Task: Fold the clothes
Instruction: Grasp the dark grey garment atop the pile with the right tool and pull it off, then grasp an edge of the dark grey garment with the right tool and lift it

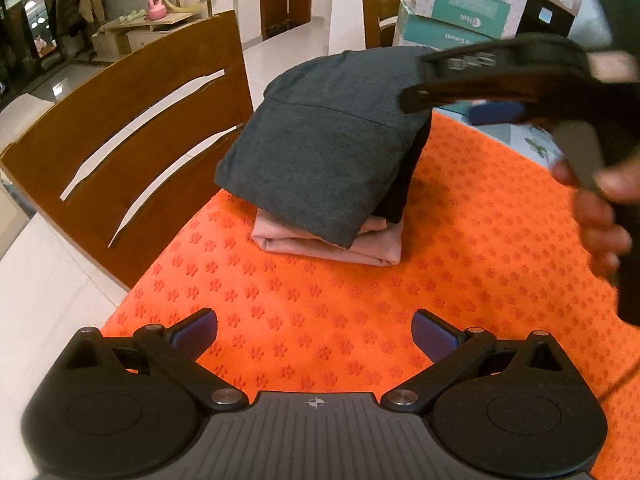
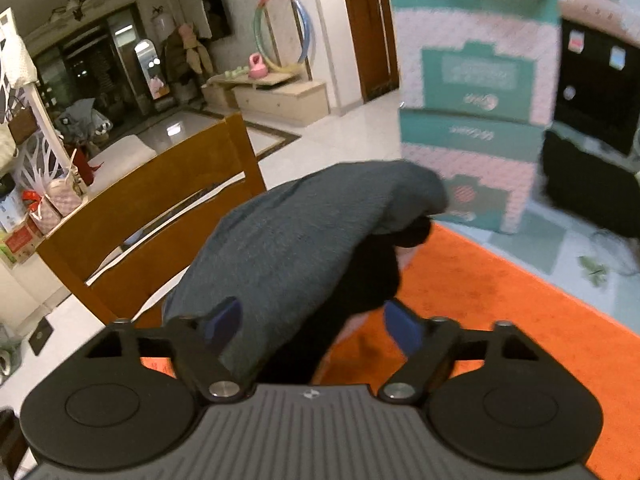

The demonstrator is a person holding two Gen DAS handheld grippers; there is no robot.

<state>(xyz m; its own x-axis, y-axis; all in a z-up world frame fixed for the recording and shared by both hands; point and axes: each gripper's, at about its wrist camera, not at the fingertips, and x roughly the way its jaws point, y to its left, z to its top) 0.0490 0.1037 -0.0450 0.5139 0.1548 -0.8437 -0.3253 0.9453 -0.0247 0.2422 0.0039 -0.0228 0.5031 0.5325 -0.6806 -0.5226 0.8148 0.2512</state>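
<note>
The orange mat (image 1: 360, 280) covers the table and fills most of the left wrist view, with a wooden chair (image 1: 132, 128) at ten o'clock and stacked teal boxes (image 1: 460, 4) at one o'clock. On the mat's far part sits a pile of folded clothes: a grey garment (image 1: 320, 152) draped over something black, with a folded pink garment (image 1: 332, 246) at the bottom.

From the left gripper (image 1: 314, 336) the pile lies at twelve o'clock, well apart, its long axis running from about seven to one o'clock, the grey fold's rounded end pointing away. That gripper's fingers stand wide apart over bare mat, holding nothing.

The right gripper (image 2: 314, 328) is much nearer: in its own view the grey garment (image 2: 288, 248) reaches from twelve o'clock right down between its spread fingers, which also stand apart, not pinching the cloth. Whether a pad touches the fabric cannot be told; that view is blurred.

The pile lies folded and stacked already; this would fit a garment just set down, or one about to be lifted.
</note>
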